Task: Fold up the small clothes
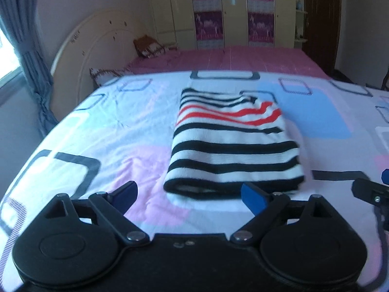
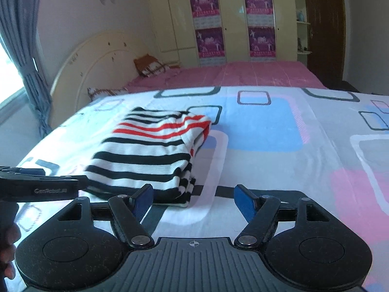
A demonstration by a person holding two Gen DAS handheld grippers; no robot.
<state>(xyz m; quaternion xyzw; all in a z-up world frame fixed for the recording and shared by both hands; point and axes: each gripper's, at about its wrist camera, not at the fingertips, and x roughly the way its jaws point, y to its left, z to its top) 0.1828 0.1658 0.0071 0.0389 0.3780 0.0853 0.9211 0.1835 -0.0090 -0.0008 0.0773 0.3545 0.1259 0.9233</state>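
Left wrist view: left gripper (image 1: 189, 194) spread wide, blue pads (image 1: 252, 196) well apart, holding nothing, hovering over a bedsheet (image 1: 97, 126) printed with rounded squares in blue, pink and grey. Folded striped top (image 1: 233, 146) lying flat on the sheet at 12 o'clock from the pads, near edge just beyond them, no contact visible. Black and white stripes across most of it, a band of red stripes toward the far end. Part of the other tool at 3 o'clock, at the frame edge.

Right wrist view: right gripper (image 2: 193, 200) also spread wide and holding nothing. Same striped top (image 2: 150, 155) at 10 o'clock, its near right corner just past the left blue pad (image 2: 143, 200), layered edges stacked along the right side. Left tool's black arm entering at 9 o'clock, pale lettering on it, too blurred to read with confidence. Fingers of a hand (image 2: 8, 245) at 8 o'clock, at the frame edge.

Farther back, at 12 o'clock in both views: pink bedding (image 2: 243, 75), a cream headboard (image 2: 97, 58) at 10 o'clock with patterned pillows (image 2: 148, 67) against it, a cream wardrobe (image 2: 170, 19), doors closed, contents hidden. Four purple posters (image 2: 206, 22) on the doors, print too small to read. Grey curtain (image 2: 22, 36) at 9 o'clock, dark wooden door (image 2: 323, 24) at 2 o'clock.
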